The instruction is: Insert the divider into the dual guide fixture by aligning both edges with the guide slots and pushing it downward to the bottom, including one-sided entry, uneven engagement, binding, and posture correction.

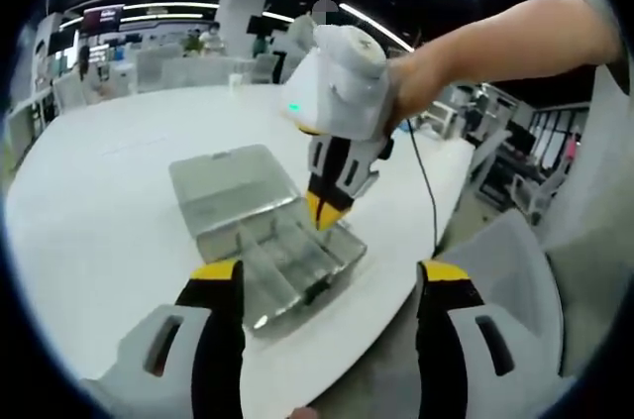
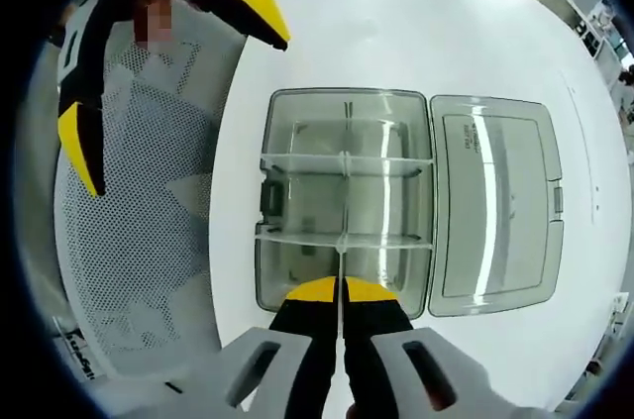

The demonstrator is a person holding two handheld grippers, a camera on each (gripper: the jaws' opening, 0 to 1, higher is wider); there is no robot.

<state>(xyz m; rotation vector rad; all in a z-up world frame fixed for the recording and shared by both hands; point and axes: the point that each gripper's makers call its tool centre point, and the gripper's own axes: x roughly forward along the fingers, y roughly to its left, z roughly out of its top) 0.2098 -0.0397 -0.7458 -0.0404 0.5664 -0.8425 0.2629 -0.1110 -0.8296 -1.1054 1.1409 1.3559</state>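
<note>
A clear plastic box [image 2: 297,270] sits on the white table [image 2: 416,23] near its edge, with its lid [image 2: 495,201] folded open beside it. Two cross dividers [image 2: 347,158] span the box. My right gripper [image 2: 342,288] is shut on a thin clear divider [image 2: 340,262], seen edge-on, reaching down into the box's near end along its centre line. From the left gripper view, the right gripper [image 1: 322,213] points steeply down into the box [image 1: 287,261], held by a hand. My left gripper [image 1: 332,275] is wide open and holds nothing, hovering off the table edge beside the box; its jaws [image 2: 168,82] appear upper left.
A grey mesh chair [image 2: 129,231] stands right against the table edge next to the box. A black cable [image 1: 426,181] runs across the table behind the right gripper. Desks and chairs [image 1: 158,67] fill the room beyond the far side.
</note>
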